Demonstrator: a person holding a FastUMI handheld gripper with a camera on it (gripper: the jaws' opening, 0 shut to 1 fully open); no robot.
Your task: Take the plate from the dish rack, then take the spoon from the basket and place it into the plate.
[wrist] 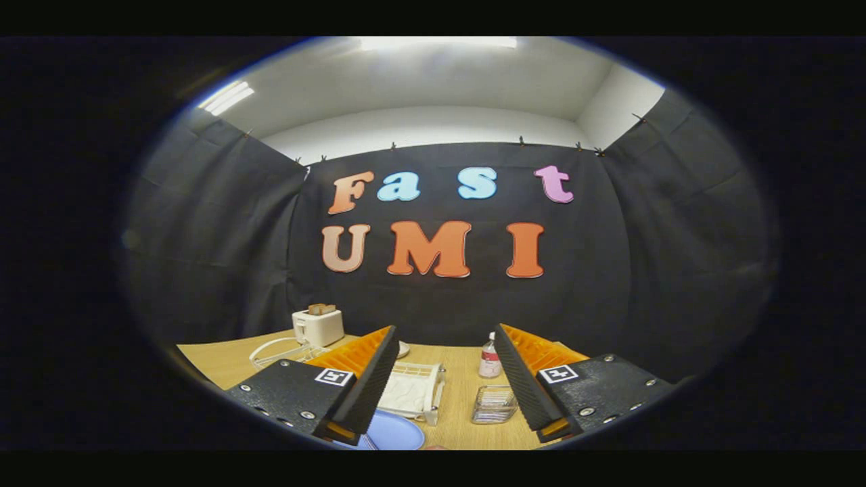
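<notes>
The gripper hangs above the worktop with its jaws spread wide and nothing between them. A blue plate lies flat on the wood, nearer the camera than the dish rack — so the plate seems already out, with something thin, perhaps the spoon, resting at its near edge, though it is too small to be sure. If the spoon is not yet placed, the person should swing toward the wire basket, beside the dish rack on the right, come down steeply, pinch the handle mid-length, and carry it low to the plate.

The worktop is pale wood. Beyond the dish rack stands a small bottle; left of it and farther back, a white toaster with its cord — dark cloth walls close the booth under a lit ceiling.
</notes>
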